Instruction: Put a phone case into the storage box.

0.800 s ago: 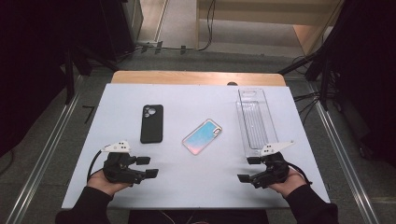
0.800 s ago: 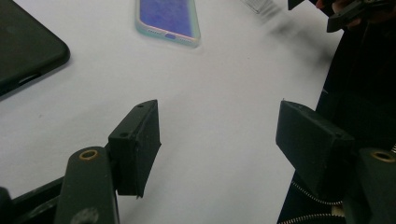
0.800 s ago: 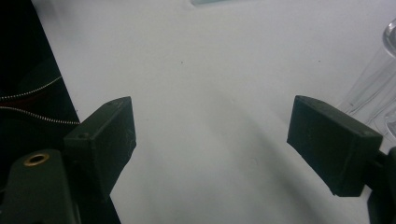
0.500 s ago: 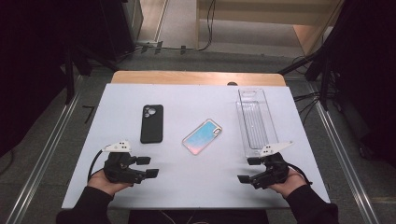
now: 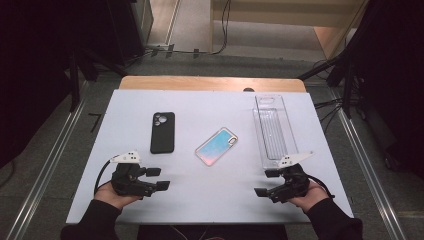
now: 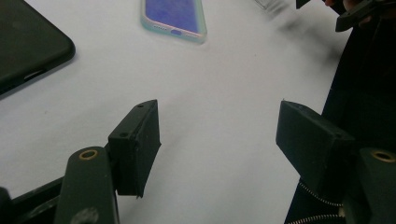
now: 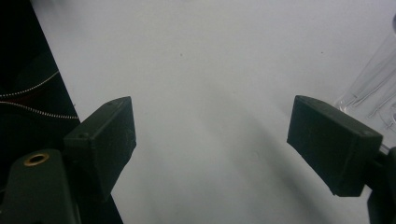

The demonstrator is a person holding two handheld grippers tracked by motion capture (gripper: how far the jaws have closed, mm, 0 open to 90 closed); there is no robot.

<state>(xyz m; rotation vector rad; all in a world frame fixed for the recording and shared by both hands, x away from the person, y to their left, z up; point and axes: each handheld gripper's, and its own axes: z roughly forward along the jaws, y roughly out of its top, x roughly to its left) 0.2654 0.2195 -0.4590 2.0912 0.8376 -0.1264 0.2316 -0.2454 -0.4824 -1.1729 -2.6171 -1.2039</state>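
The iridescent phone case [image 5: 216, 146] lies near the middle of the white table [image 5: 210, 200], with bare surface all round it. The left gripper [image 5: 157, 179] rests toward the table's near edge, left of that case, jaws wide and holding nothing. The right gripper [image 5: 264, 183] sits right of the case, jaws wide too, nothing between them. The black phone case [image 5: 162, 132] lies left of the iridescent one, the clear tray [image 5: 274, 131] right of it by the table's right edge.
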